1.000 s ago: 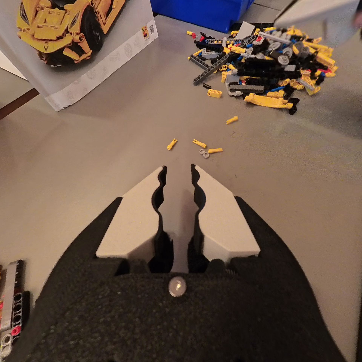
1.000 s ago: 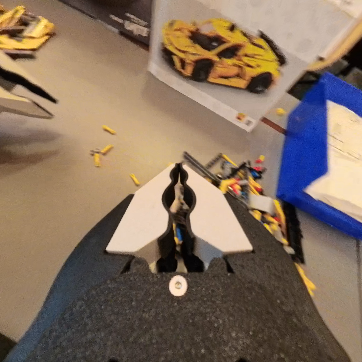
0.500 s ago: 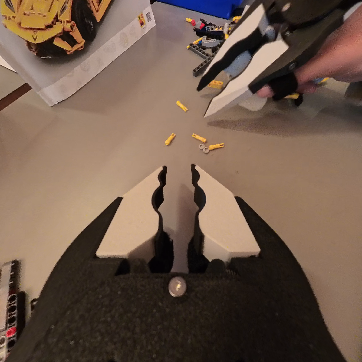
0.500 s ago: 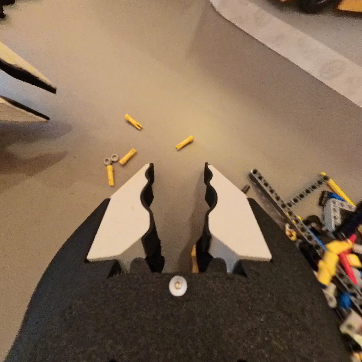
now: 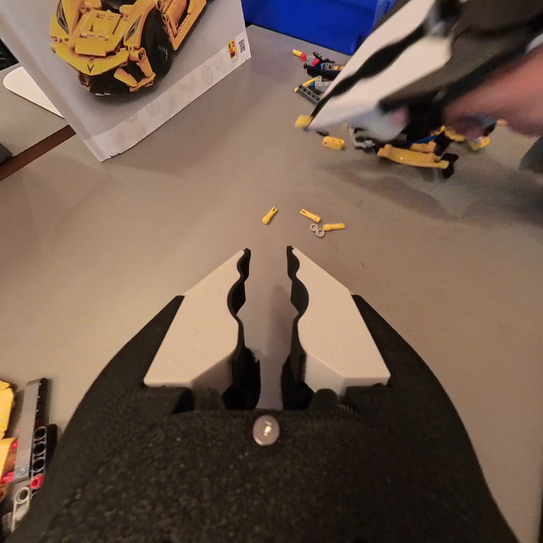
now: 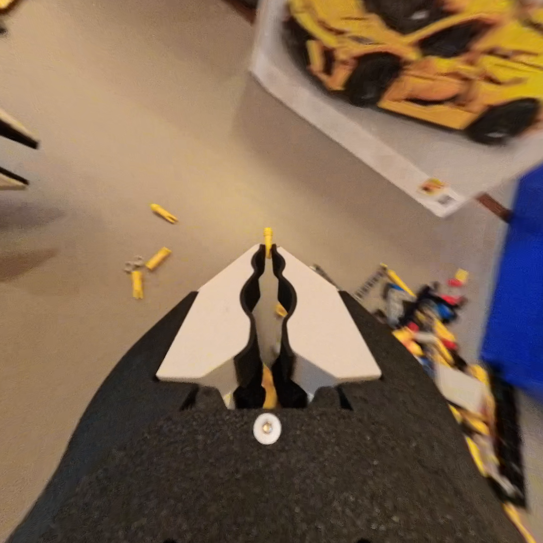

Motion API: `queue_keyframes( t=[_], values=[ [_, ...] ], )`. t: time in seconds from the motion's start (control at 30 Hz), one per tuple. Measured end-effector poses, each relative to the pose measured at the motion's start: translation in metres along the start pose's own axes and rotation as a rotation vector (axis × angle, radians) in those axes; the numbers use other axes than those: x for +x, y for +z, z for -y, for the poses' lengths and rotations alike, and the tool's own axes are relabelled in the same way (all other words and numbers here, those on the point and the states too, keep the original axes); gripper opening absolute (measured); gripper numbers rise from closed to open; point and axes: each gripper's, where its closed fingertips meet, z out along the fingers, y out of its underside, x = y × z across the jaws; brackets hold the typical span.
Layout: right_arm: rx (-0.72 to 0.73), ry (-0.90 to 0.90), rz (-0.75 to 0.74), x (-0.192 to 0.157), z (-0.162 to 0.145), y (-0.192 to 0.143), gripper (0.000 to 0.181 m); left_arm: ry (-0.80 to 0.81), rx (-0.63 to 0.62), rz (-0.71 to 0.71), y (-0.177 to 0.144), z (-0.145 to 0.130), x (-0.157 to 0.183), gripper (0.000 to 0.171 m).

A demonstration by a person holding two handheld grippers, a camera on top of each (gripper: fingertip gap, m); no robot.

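Observation:
My right gripper [image 6: 267, 249] is shut on a small yellow pin [image 6: 268, 236] that sticks out past its tips, above the grey table [image 6: 147, 117]. In the left wrist view the right gripper [image 5: 314, 116] is blurred at the upper right with the pin [image 5: 302, 120] at its tip. Three yellow pins [image 5: 269, 215] [image 5: 310, 216] [image 5: 333, 226] and two grey rings [image 5: 316, 230] lie just ahead of my left gripper [image 5: 268, 249], which is open and empty low over the table. The loose pins [image 6: 158, 258] and rings [image 6: 132, 264] also show in the right wrist view.
A box picturing a yellow car [image 5: 132, 73] stands at the back left. A blue bin [image 5: 308, 20] is behind a pile of loose bricks [image 5: 411, 152]. More parts [image 5: 29, 435] lie at the near left. The left gripper's fingers [image 6: 11, 138] show at the right view's left edge.
My right gripper came down open over a loose yellow pin, shut on it and lifted it away toward the pile. Three pins remain on the table. The left gripper stayed open in place.

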Motion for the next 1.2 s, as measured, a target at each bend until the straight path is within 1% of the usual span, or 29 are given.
queue_keyframes(
  t=[0.03,0.07,0.13,0.2,0.23,0.27,0.33,0.4,0.43,0.47,0.53,0.57,0.6,0.63,0.67,0.77,0.83,0.87,0.93,0.97,1.07,1.13,1.2],
  values=[
    [0.001,0.033,-0.062,0.025,-0.008,-0.02,0.003,-0.005,0.001,-0.004,0.0,0.0,0.0,0.025],
    [-0.016,0.073,-0.117,0.05,-0.022,-0.039,0.003,-0.01,0.001,-0.008,0.0,0.0,0.0,0.025],
    [-0.097,0.151,-0.191,0.095,-0.063,-0.068,0.003,-0.017,-0.001,-0.015,0.001,0.0,0.001,0.025],
    [-0.194,0.2,-0.196,0.119,-0.105,-0.083,0.003,-0.018,-0.001,-0.023,0.002,0.0,0.003,0.025],
    [-0.215,0.222,-0.187,0.125,-0.117,-0.087,0.003,-0.017,-0.002,-0.026,0.002,0.0,0.004,0.025],
    [-0.2,0.248,-0.178,0.127,-0.12,-0.088,0.003,-0.016,-0.007,-0.026,0.003,-0.002,0.004,0.025],
    [-0.145,0.28,-0.155,0.129,-0.116,-0.089,0.004,-0.016,-0.02,-0.026,0.005,-0.005,0.004,0.025],
    [-0.133,0.273,-0.21,0.137,-0.107,-0.093,0.01,-0.026,-0.023,-0.03,0.006,-0.007,0.003,0.025],
    [-0.109,0.26,-0.217,0.135,-0.095,-0.092,0.01,-0.029,-0.024,-0.03,0.006,-0.007,0.003,0.025],
    [-0.08,0.234,-0.201,0.125,-0.078,-0.086,0.011,-0.03,-0.024,-0.027,0.005,-0.007,0.001,0.025],
    [-0.07,0.125,-0.166,0.095,-0.05,-0.062,0.019,-0.035,-0.014,-0.016,0.004,-0.006,-0.002,0.025],
    [-0.071,0.076,-0.129,0.073,-0.037,-0.048,0.023,-0.042,-0.01,-0.015,0.003,-0.006,-0.003,0.025],
    [-0.029,0.05,-0.056,0.045,-0.019,-0.031,0.023,-0.051,-0.012,-0.018,0.003,-0.006,-0.004,0.025],
    [0.028,0.036,0.072,0.008,-0.001,-0.014,0.024,-0.058,-0.016,-0.02,0.003,-0.007,-0.005,0.025],
    [0.04,0.012,0.181,-0.026,0.01,0.0,0.026,-0.061,-0.018,-0.019,0.003,-0.008,-0.006,0.025],
    [-0.01,-0.108,0.302,-0.076,0.014,0.036,0.027,-0.065,-0.011,-0.017,0.002,-0.007,-0.007,0.025],
    [-0.048,-0.126,0.38,-0.093,0.009,0.047,0.027,-0.066,-0.009,-0.013,0.002,-0.007,-0.008,0.025],
    [-0.05,-0.12,0.41,-0.097,0.008,0.048,0.027,-0.068,-0.01,-0.013,0.002,-0.007,-0.008,0.025],
    [-0.039,-0.113,0.405,-0.092,0.007,0.05,0.009,-0.071,-0.02,-0.02,0.004,-0.009,-0.008,0.025],
    [-0.036,-0.121,0.405,-0.091,0.006,0.049,0.005,-0.068,-0.02,-0.021,0.004,-0.008,-0.007,0.025],
    [-0.065,-0.151,0.387,-0.087,0.005,0.045,0.004,-0.066,-0.007,-0.024,0.002,-0.005,-0.006,0.025],
    [-0.019,-0.136,0.319,-0.069,0.013,0.029,0.004,-0.065,-0.008,-0.026,0.002,-0.005,-0.005,0.025],
    [0.023,-0.091,0.181,-0.026,0.017,0.004,0.004,-0.061,-0.01,-0.026,0.002,-0.005,-0.005,0.025]
  ],
)
